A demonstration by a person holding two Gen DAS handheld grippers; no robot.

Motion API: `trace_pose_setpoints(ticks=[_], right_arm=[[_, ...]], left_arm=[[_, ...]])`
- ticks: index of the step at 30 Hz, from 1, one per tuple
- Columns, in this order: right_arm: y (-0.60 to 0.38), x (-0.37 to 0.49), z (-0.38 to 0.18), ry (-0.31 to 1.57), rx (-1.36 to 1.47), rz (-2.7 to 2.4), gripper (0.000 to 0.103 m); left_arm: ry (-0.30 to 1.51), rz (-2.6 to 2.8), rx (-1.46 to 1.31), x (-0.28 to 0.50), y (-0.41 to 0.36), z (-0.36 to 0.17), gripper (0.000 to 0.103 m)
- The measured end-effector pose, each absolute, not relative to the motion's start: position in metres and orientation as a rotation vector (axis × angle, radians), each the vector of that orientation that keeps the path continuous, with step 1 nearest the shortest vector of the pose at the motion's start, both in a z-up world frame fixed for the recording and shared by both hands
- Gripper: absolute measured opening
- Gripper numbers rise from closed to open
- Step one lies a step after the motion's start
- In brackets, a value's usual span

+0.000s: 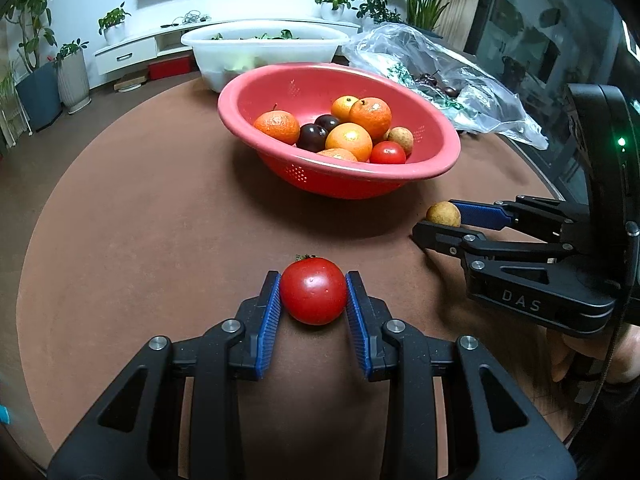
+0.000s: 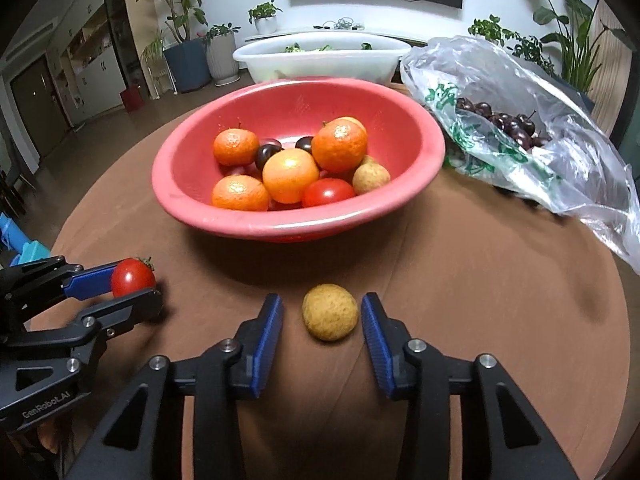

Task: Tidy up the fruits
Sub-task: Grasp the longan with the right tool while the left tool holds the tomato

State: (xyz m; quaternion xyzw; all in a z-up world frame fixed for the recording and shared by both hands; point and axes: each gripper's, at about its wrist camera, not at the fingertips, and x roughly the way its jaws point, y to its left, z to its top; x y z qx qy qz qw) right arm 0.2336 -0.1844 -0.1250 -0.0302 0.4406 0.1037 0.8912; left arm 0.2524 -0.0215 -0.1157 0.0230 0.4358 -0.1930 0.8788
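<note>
My left gripper (image 1: 313, 294) is shut on a red tomato (image 1: 313, 290) low over the brown round table (image 1: 140, 240); it also shows in the right wrist view (image 2: 132, 278). My right gripper (image 2: 322, 316) is open, its blue pads (image 2: 270, 320) either side of a tan longan (image 2: 329, 312) on the table, with small gaps on both sides. In the left wrist view the longan (image 1: 443, 213) sits between the right gripper's fingers. A red colander bowl (image 2: 400, 128) beyond holds several oranges, dark plums, a tomato and a longan.
A white basin (image 2: 320, 60) with greens stands behind the bowl. A clear plastic bag (image 2: 540, 152) of dark cherries lies at the right. The table edge curves round on the left and right. Potted plants and a TV cabinet stand far behind.
</note>
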Motion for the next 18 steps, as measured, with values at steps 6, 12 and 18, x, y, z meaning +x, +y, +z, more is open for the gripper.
trace_pose_setpoints(ticks=[6, 12, 18], right_arm=[[-0.1819, 0.2293, -0.1268, 0.907, -0.092, 0.189, 0.036], [-0.1788, 0.2288, -0.1267, 0.906, -0.097, 0.168, 0.031], [-0.1812, 0.227, -0.125, 0.917, -0.075, 0.166, 0.03]], left_arm=[[0.911, -0.402, 0.052, 0.2523, -0.0224, -0.1171, 0.03], [0.914, -0.4, 0.053, 0.2525, -0.0234, -0.1184, 0.03], [0.914, -0.398, 0.053, 0.2532, -0.0238, -0.1192, 0.03]])
